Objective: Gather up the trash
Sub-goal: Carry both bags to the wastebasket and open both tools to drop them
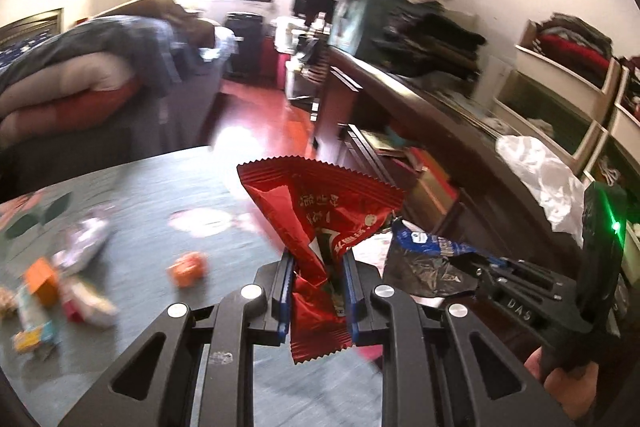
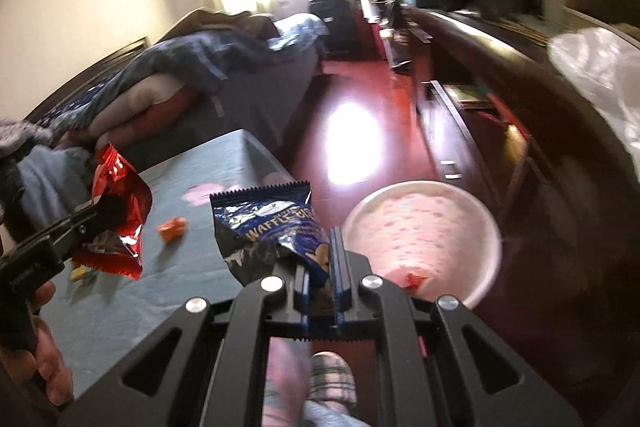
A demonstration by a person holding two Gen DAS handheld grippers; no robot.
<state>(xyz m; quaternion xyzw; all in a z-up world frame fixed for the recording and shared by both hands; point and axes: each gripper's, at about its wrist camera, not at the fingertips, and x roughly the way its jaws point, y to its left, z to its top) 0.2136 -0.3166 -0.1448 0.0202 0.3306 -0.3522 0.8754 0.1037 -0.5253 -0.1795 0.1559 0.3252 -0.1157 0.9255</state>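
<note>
My left gripper [image 1: 318, 259] is shut on a red snack wrapper [image 1: 320, 211] and holds it above the teal table [image 1: 160, 187]; the wrapper also shows in the right wrist view [image 2: 120, 211]. My right gripper [image 2: 322, 255] is shut on a dark blue waffle wrapper [image 2: 268, 227], held past the table's right edge; it also shows in the left wrist view [image 1: 424, 263]. A round pink bin [image 2: 420, 239] stands on the floor just right of the right gripper, with a red scrap inside. A small orange wrapper [image 1: 188, 267] lies on the table.
Several blurred wrappers and small boxes [image 1: 52, 291] lie at the table's left. A bed with piled bedding [image 1: 100, 67] is behind the table. A dark wooden cabinet [image 1: 420, 107] with a white plastic bag [image 1: 536, 179] runs along the right. Red floor lies between.
</note>
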